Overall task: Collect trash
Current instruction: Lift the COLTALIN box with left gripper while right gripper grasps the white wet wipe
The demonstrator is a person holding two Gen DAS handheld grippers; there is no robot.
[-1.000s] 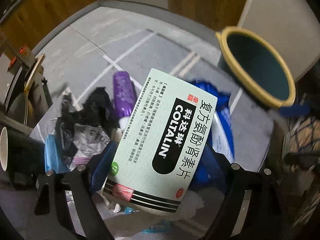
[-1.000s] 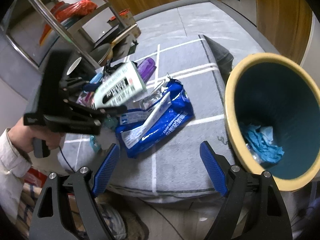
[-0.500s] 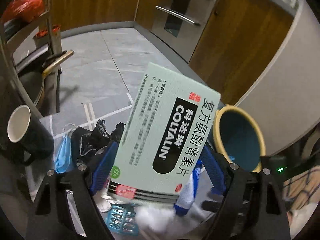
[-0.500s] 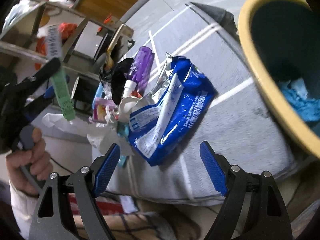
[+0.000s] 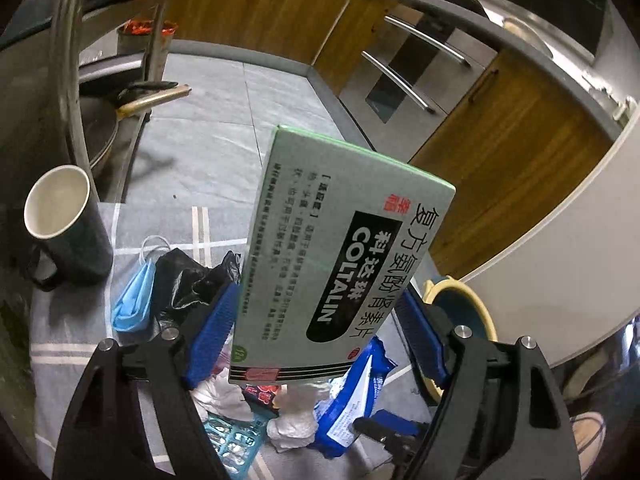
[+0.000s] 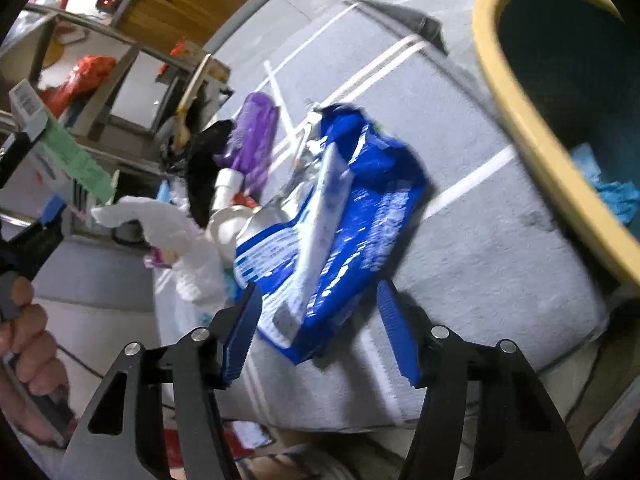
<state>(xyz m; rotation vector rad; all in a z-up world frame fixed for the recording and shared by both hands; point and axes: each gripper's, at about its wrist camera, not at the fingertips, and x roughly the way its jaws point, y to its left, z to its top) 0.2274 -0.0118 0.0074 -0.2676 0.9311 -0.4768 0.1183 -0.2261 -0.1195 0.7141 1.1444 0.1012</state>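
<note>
Pale-green cardboard medicine box (image 5: 336, 264), light and stiff, clamped by its lower edges in the left gripper (image 5: 316, 336), raised above the table litter | right view: right gripper (image 6: 320, 328) wide open, empty, straddling crinkly blue wrapper (image 6: 340, 216); bin (image 6: 532, 120) beside.

One box (image 5: 340, 256), one bin (image 6: 560, 92), perhaps one mug (image 5: 64, 224).

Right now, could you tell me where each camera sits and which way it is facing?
Left wrist: on the left gripper, looking past the medicine box it clamps, over the trash toward kitchen cabinets; its own fingers show.
Right wrist: on the right gripper, open, looking down at the blue wrapper; its fingers and the person's left hand show.
Shared: the box, the wrapper, the bin.
</note>
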